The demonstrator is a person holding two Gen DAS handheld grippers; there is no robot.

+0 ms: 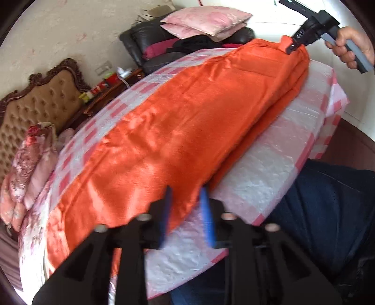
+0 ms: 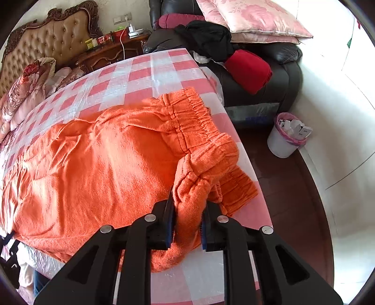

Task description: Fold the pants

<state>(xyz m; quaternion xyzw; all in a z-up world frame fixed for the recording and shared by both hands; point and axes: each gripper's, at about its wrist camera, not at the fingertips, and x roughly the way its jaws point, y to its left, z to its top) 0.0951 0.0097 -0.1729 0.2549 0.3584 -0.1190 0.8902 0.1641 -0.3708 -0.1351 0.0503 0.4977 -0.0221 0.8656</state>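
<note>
Right tongs (image 2: pixel 187 215): clamped on a bunched fold of the waistband (image 2: pixel 199 131), keeping that end in hand while the pants settle.
Left tongs (image 1: pixel 186 211): jaws apart over the leg hem, nothing pinched, so that end lies free.
Orange pants (image 1: pixel 178 117): lying lengthwise, legs stacked, on the pink checked cover (image 2: pixel 140 68), ready for a crosswise fold.
Bed edge: near the person's legs (image 1: pixel 328 211), within reach.

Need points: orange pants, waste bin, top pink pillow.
orange pants (image 2: pixel 98 164), right wrist view, flat middle of the fabric.
waste bin (image 2: pixel 280 144), right wrist view, white side wall.
top pink pillow (image 2: pixel 253 17), right wrist view, centre of its flowered face.
</note>
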